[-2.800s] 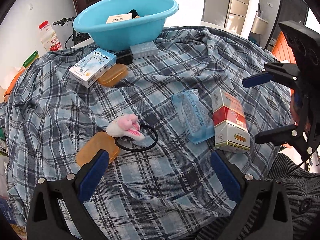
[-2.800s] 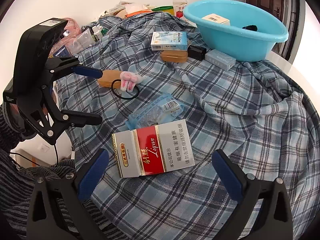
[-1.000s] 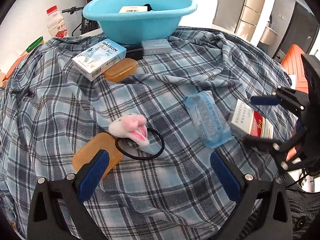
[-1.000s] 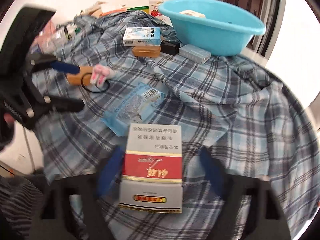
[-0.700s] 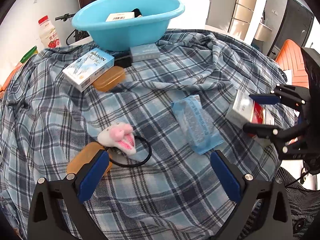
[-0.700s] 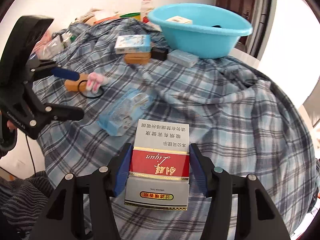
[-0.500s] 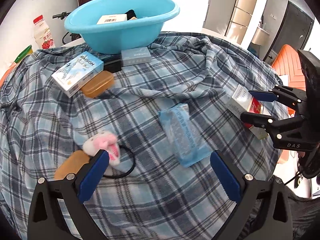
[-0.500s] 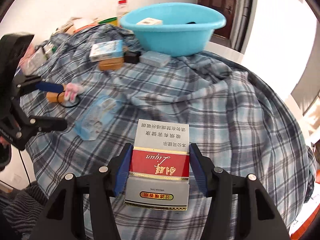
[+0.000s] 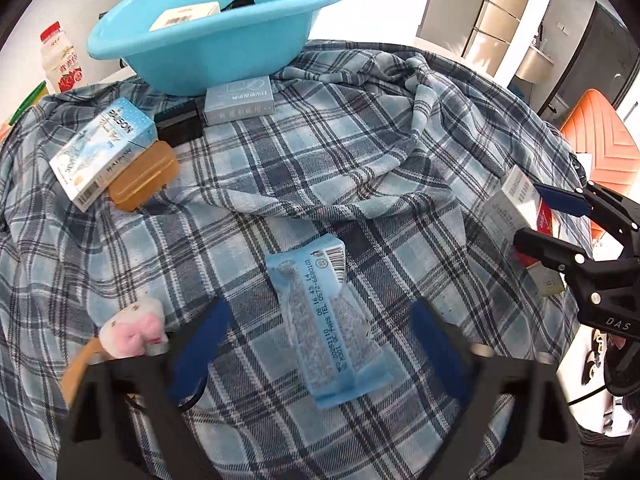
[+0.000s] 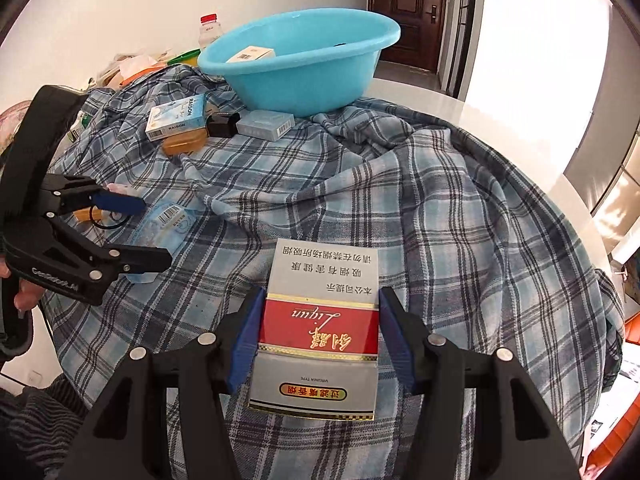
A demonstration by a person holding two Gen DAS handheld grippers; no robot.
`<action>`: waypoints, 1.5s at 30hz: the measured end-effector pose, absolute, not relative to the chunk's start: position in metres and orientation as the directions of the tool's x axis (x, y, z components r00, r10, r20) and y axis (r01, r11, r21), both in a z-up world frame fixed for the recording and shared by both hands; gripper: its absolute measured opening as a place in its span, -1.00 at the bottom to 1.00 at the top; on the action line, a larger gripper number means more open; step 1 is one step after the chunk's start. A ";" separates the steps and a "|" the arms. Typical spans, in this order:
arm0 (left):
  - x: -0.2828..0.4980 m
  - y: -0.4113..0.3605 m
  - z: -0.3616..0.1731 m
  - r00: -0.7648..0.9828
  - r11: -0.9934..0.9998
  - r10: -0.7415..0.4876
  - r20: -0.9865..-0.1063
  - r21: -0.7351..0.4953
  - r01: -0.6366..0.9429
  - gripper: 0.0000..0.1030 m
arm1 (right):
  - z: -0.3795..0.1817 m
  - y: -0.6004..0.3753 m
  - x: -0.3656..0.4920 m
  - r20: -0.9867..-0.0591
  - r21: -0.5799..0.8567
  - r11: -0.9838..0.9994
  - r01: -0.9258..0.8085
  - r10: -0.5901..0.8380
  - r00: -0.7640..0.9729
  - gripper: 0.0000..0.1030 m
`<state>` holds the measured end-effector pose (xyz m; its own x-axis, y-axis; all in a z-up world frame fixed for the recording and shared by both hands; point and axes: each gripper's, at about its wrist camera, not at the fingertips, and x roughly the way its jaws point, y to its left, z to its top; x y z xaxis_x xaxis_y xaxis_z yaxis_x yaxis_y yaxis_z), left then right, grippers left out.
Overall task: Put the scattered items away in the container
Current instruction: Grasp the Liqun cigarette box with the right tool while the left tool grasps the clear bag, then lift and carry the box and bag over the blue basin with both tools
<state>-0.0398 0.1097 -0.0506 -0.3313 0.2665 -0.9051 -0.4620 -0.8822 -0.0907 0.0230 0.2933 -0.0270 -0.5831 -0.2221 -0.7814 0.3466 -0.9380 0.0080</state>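
Note:
A light-blue tissue packet lies flat on the plaid cloth. My left gripper straddles it; its jaws are closing, with a gap still showing on each side of the packet. My right gripper is shut on a red and silver cigarette box, held above the cloth. The right gripper also shows at the right edge of the left wrist view, and the left gripper shows at the left of the right wrist view. The blue basin stands at the far side with a white box and a dark item inside.
In front of the basin lie a grey box, a black item, a Raison box and an amber case. A pink plush hair tie lies by the left finger. A bottle stands far left, an orange chair right.
My left gripper has shifted from the plush hair tie to over the tissue packet, and its fingers have drawn inward. The right gripper has carried the cigarette box toward the basin.

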 end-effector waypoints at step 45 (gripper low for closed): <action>-0.022 0.035 0.066 -0.634 -0.939 0.248 -0.733 -0.022 -0.342 -0.36 | 0.067 0.283 0.028 -0.585 -0.039 -0.947 0.320 -0.238 -0.775 0.08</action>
<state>-0.0219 0.0347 0.0664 -0.6336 0.2484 -0.7327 -0.3423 -0.9393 -0.0223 0.0284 0.2829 0.0667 -0.7752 -0.2381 -0.5852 0.3201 -0.9466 -0.0389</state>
